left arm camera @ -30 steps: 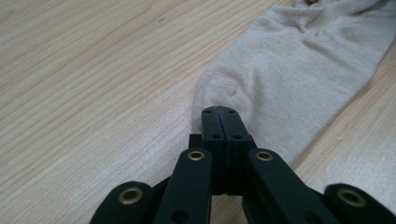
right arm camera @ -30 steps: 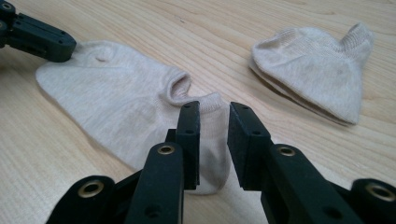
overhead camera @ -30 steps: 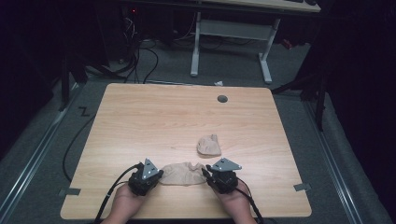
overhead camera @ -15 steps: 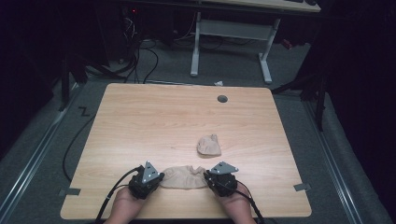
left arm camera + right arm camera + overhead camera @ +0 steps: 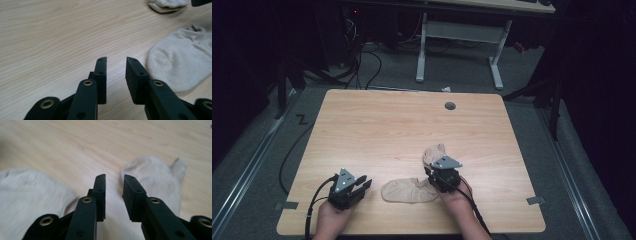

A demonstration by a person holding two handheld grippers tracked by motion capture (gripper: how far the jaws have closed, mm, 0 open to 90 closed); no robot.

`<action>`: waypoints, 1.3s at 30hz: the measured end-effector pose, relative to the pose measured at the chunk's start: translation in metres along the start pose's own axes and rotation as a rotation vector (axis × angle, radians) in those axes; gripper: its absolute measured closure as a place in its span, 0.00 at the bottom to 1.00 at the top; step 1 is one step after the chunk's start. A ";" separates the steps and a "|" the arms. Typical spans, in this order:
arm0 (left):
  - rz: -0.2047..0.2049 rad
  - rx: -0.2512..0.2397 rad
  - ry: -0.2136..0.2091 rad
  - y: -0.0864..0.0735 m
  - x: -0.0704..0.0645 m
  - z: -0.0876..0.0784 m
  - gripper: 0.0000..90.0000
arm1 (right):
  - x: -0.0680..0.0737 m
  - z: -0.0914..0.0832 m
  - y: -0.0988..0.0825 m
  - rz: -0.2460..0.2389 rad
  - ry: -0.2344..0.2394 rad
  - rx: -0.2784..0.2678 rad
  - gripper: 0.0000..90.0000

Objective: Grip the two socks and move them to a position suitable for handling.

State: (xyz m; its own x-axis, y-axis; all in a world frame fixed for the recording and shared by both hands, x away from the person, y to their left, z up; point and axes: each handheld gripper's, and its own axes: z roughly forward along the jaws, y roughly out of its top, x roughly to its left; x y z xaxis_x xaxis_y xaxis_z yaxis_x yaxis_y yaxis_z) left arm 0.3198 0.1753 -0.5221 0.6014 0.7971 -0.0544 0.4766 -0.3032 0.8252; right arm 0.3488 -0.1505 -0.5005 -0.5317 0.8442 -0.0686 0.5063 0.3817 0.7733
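Both grippers — left gripper (image 5: 362,184), right gripper (image 5: 432,172) — have just been opened and hold nothing; the flat sock (image 5: 408,190) lies released, so the crumpled sock (image 5: 434,152) is probably to be fetched next.

In the high view the counter (image 5: 412,135) is lit evenly from above, while the floor and furniture from nine through twelve to three o'clock sink into near-black, and the whole picture is soft and slightly grainy. The left gripper view is bright and warm, with sharp wood grain and short soft shadows. The right gripper view is hazier: the flat sock (image 5: 27,195) at nine o'clock smears and the far counter at twelve o'clock blurs out.
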 end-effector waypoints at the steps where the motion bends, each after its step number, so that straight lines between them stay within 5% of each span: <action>1: -0.010 0.001 0.001 -0.001 0.003 -0.001 0.78 | 0.000 0.004 0.004 0.000 -0.011 0.000 0.79; 3: -0.017 -0.006 0.000 -0.001 0.005 -0.003 0.78 | -0.005 0.024 0.013 -0.005 -0.041 0.032 0.75; 9: -0.012 -0.001 -0.004 -0.003 0.005 -0.002 0.77 | -0.015 0.040 0.009 0.017 -0.055 0.086 0.73; 15: 0.009 0.008 -0.010 -0.002 0.000 0.000 0.77 | -0.016 0.042 0.008 0.000 -0.059 0.097 0.95; 20: 0.007 0.012 -0.013 -0.002 0.000 0.001 0.78 | -0.015 0.039 0.009 0.004 -0.038 0.098 0.97; 29: 0.011 0.014 -0.016 -0.002 0.000 0.001 0.78 | 0.013 0.035 0.018 -0.029 0.053 0.043 0.97; 39: 0.011 0.014 -0.020 -0.003 -0.002 0.002 0.79 | 0.003 0.005 0.034 -0.002 0.025 -0.059 0.97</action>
State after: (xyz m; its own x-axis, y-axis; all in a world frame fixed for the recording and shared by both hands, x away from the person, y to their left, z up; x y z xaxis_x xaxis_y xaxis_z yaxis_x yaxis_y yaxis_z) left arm 0.3185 0.1737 -0.5255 0.6190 0.7834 -0.0565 0.4788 -0.3194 0.8178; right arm 0.3683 -0.1334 -0.4777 -0.5503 0.8331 -0.0552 0.4646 0.3604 0.8088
